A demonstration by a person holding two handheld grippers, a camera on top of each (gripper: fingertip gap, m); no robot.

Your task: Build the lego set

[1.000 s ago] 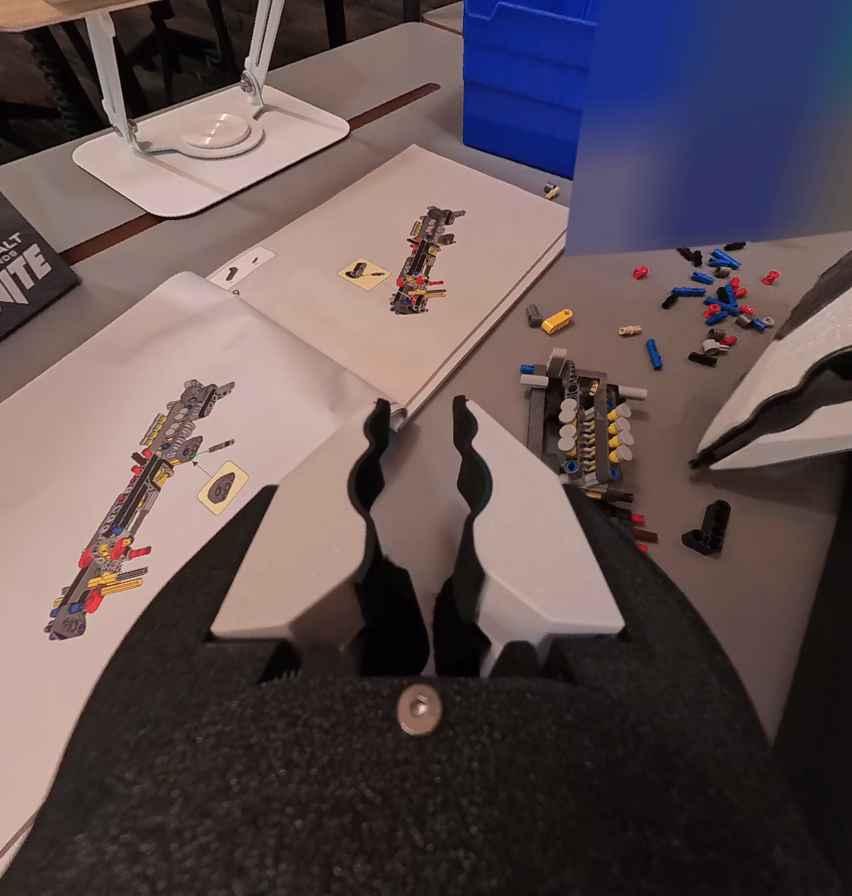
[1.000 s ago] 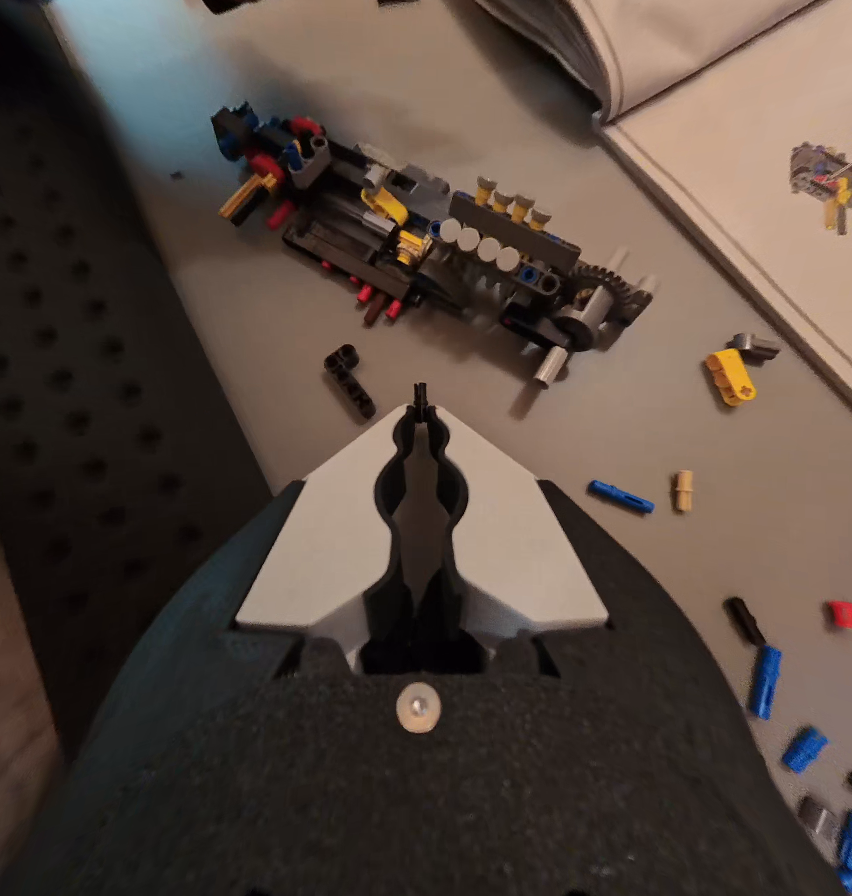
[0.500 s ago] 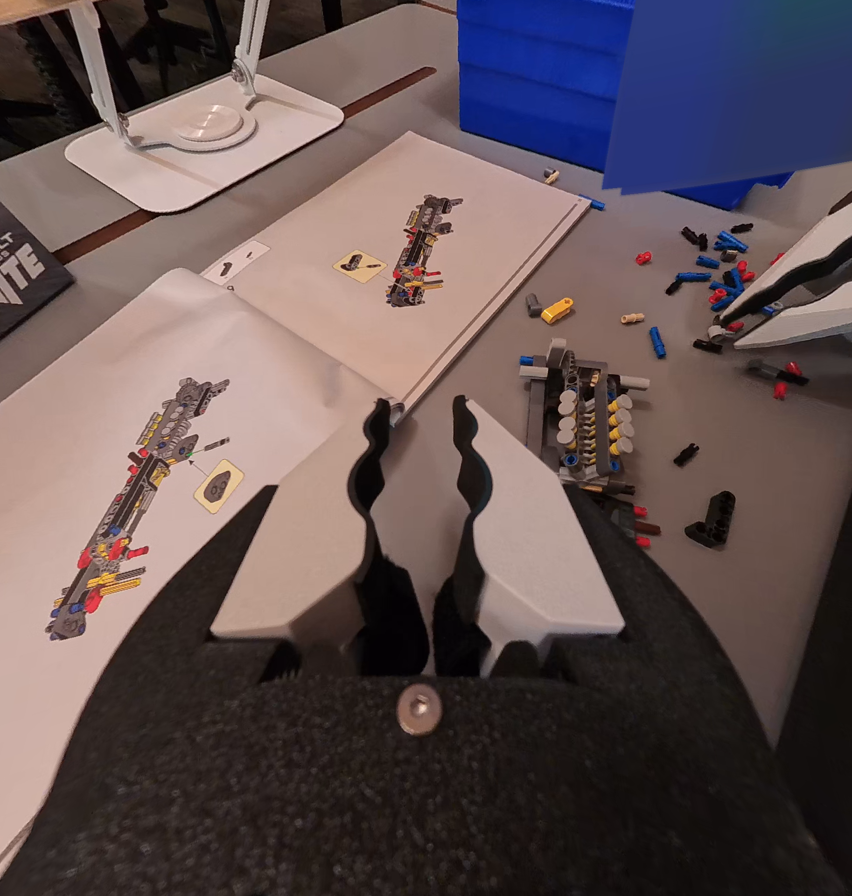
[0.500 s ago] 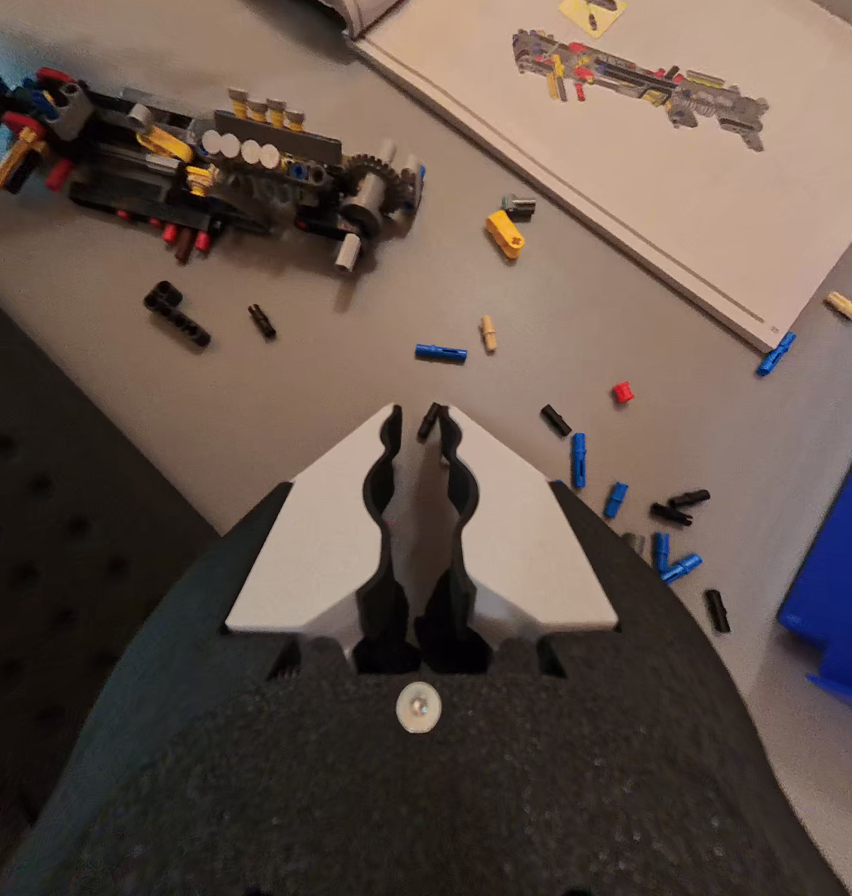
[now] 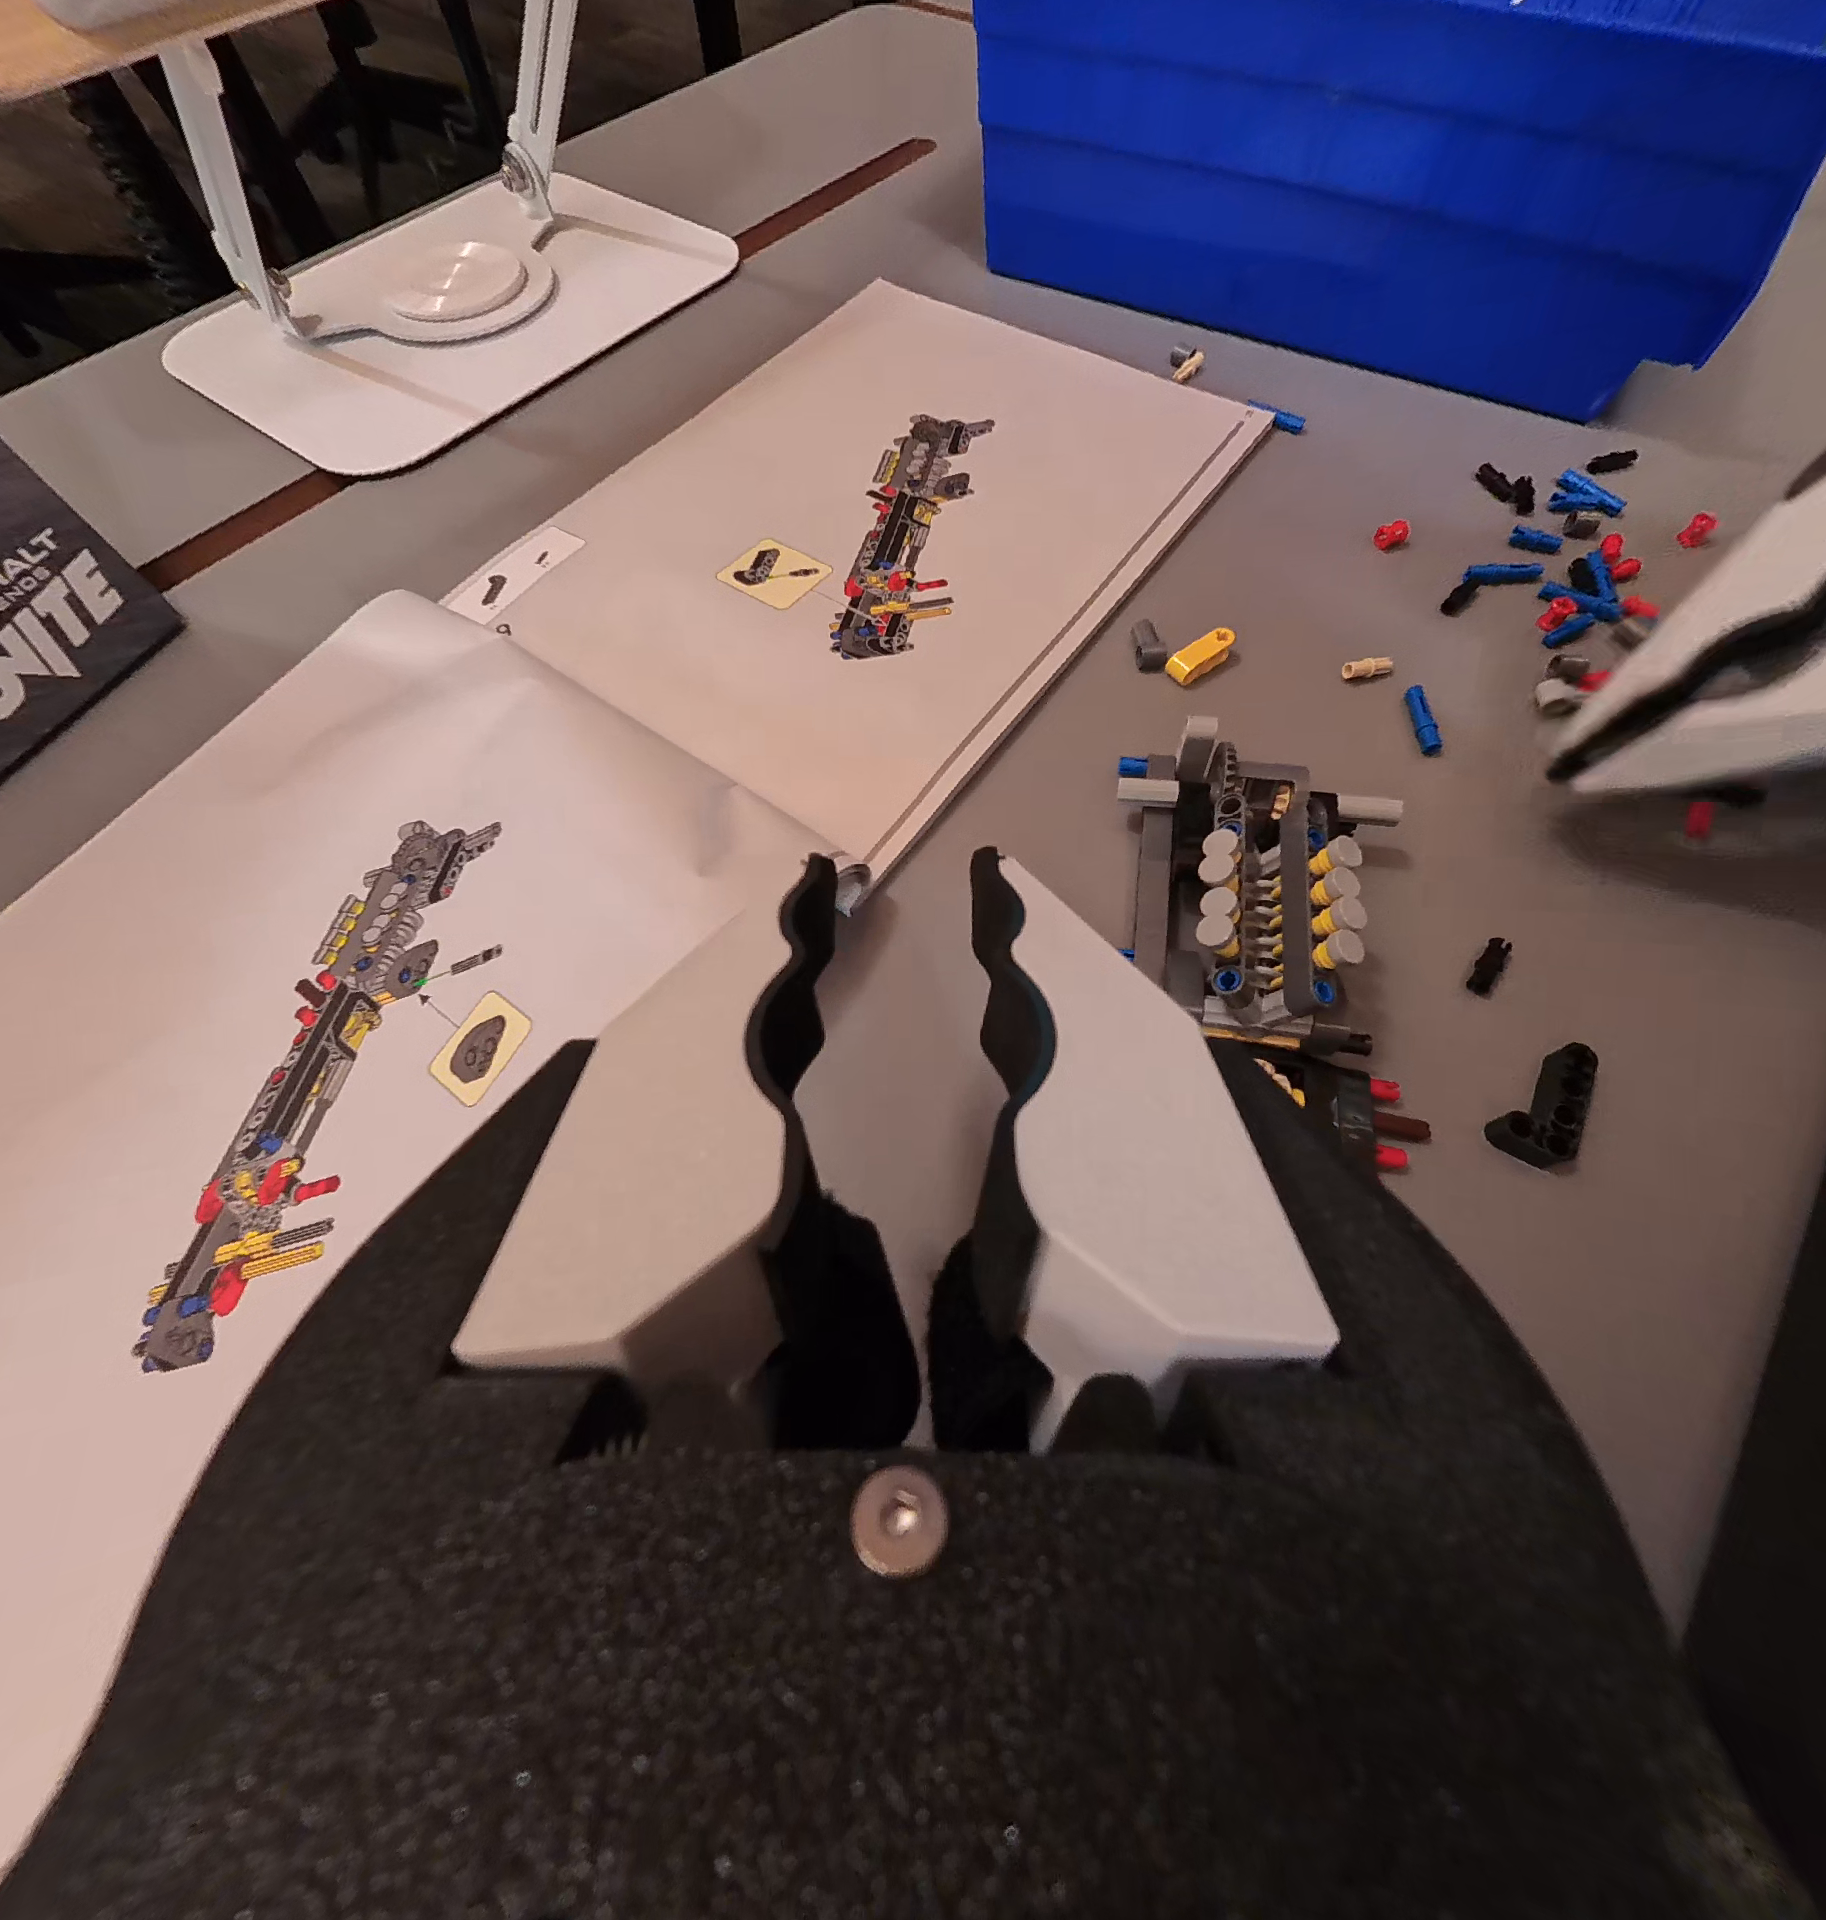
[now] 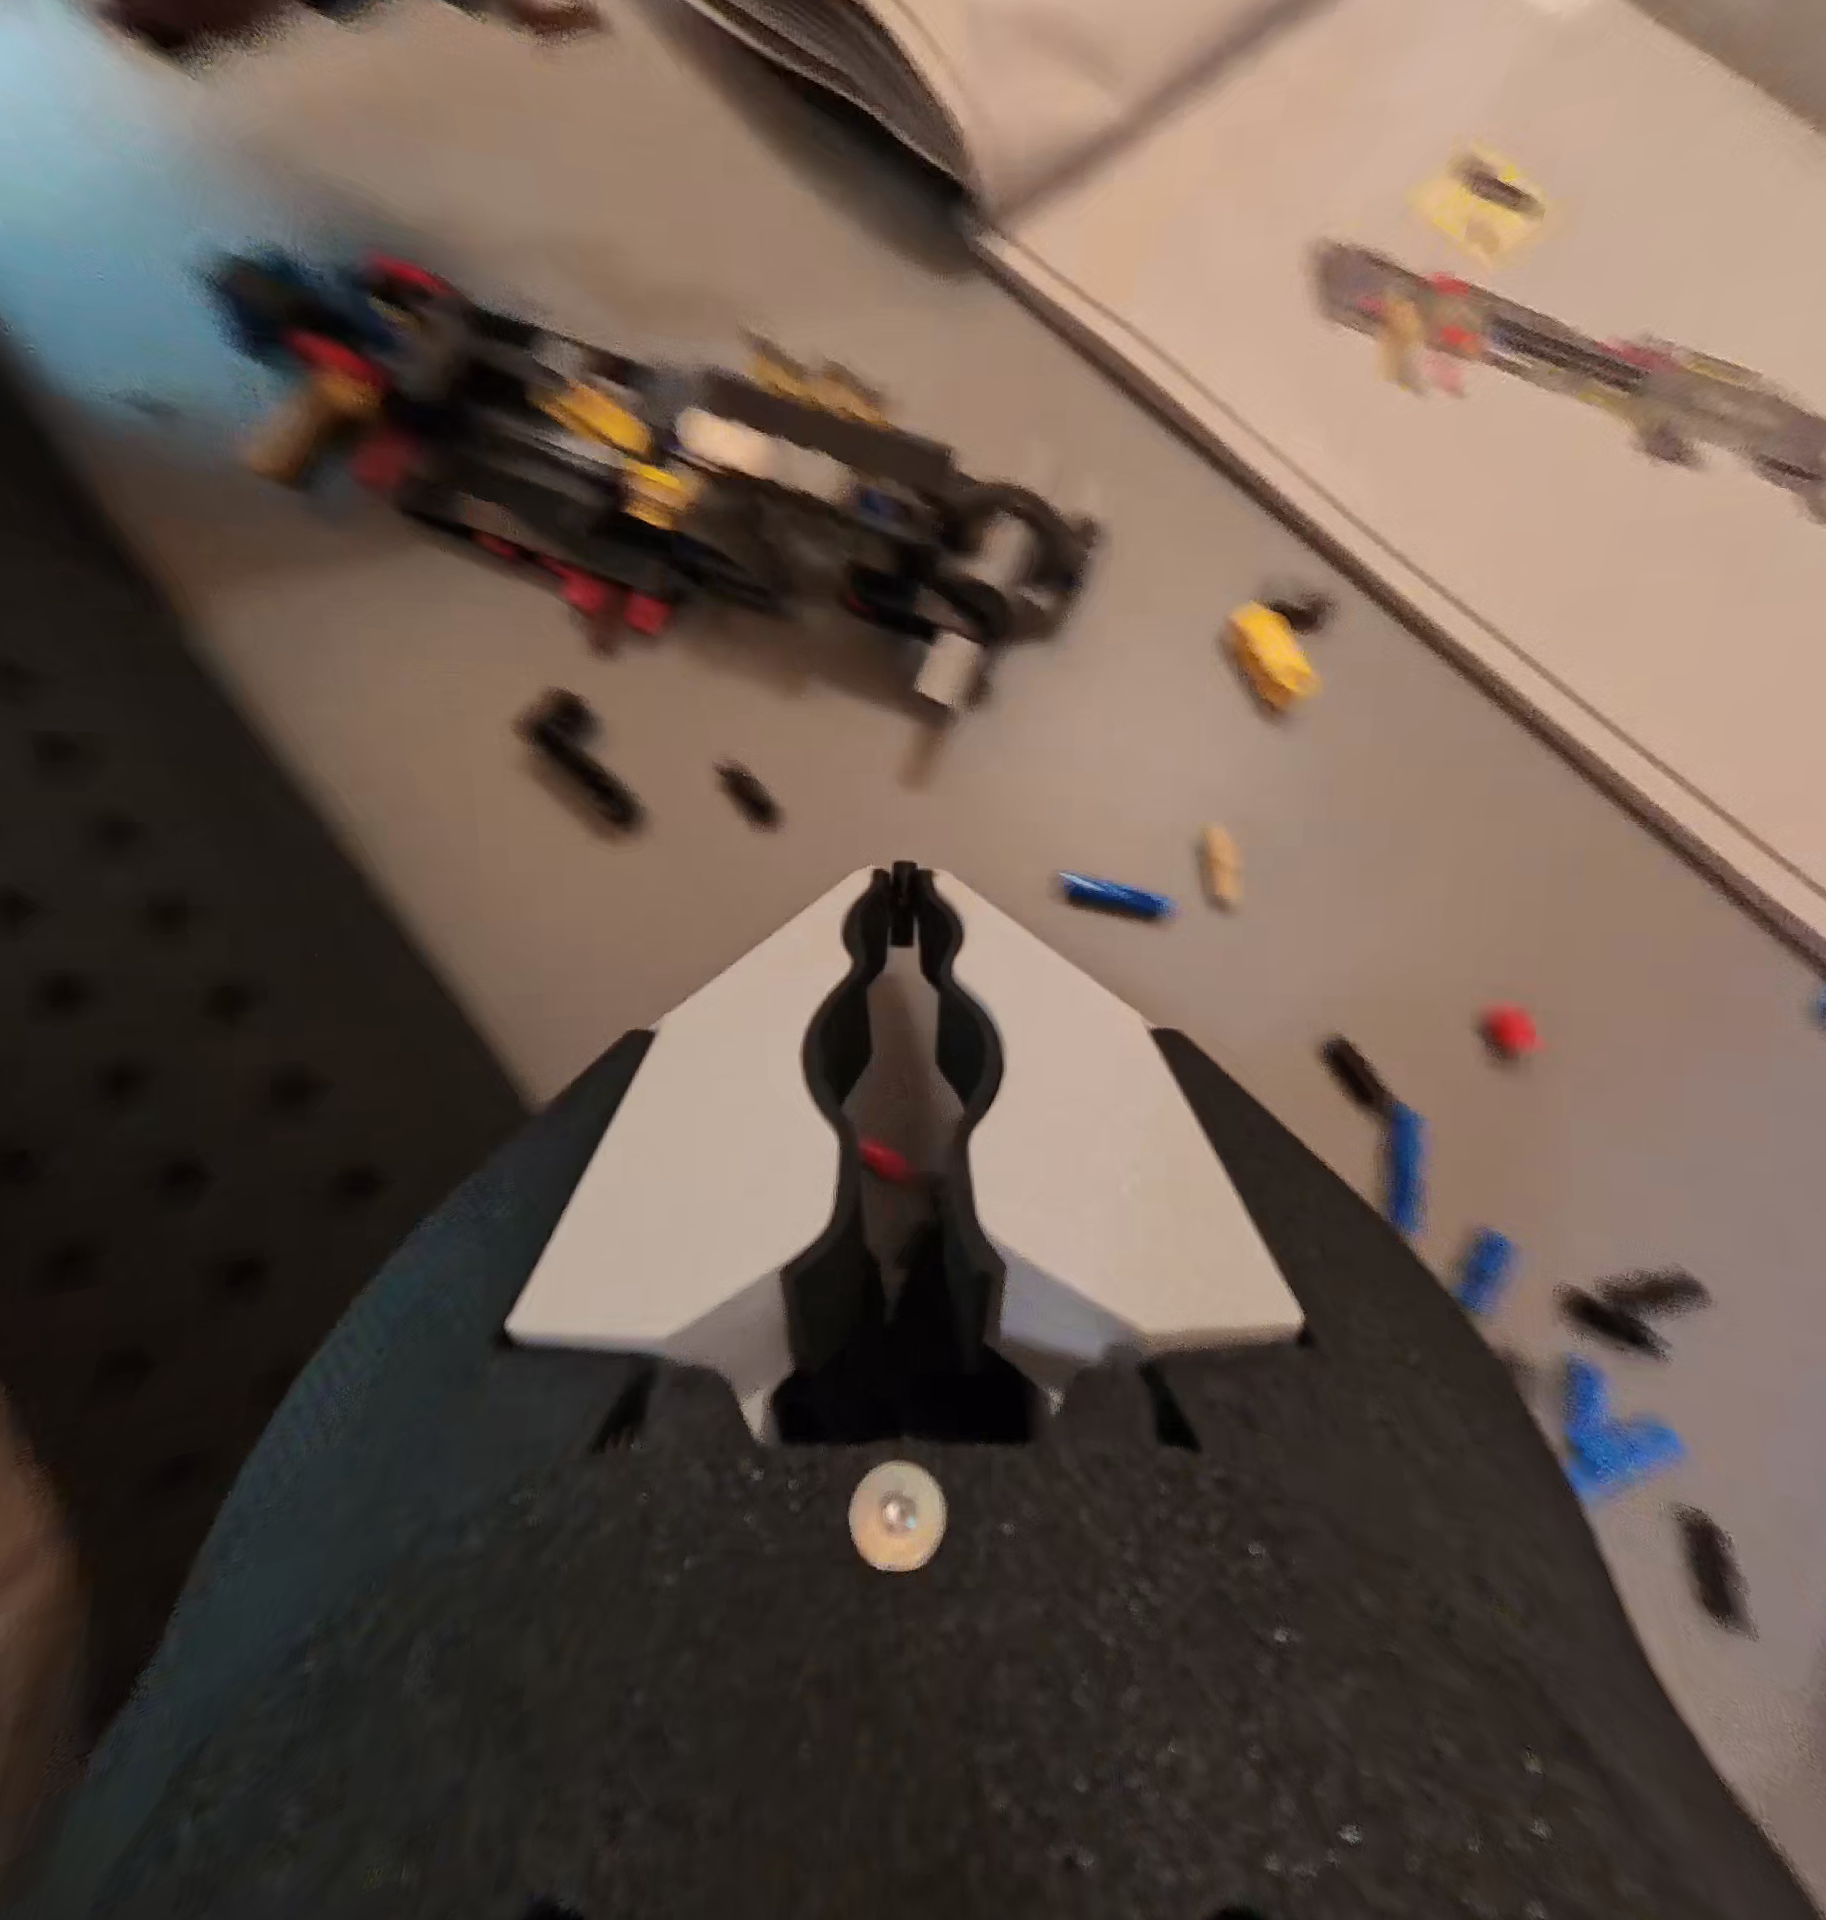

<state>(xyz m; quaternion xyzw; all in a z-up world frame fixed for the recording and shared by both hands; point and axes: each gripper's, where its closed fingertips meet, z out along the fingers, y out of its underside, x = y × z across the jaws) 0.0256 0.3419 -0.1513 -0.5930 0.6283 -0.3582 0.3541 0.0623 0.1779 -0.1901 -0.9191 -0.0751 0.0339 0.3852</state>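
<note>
Only the right wrist view shows the right gripper (image 6: 901, 891) pinching a small black plastic pin (image 6: 901, 902) at its tips; the grey-and-black lego chassis (image 6: 680, 499) lies blurred at 11 o'clock. The left wrist view shows the left gripper (image 5: 904, 868) spread and empty, the chassis (image 5: 1257, 904) at 2 o'clock partly hidden behind its finger, and the open paper instruction booklet (image 5: 680, 665) at 10 o'clock.

Part-built lego model (image 5: 1257, 914) – grey frame, white and yellow pins – flat on table; loose pins (image 5: 1574, 582) apparently scattered beyond.
</note>
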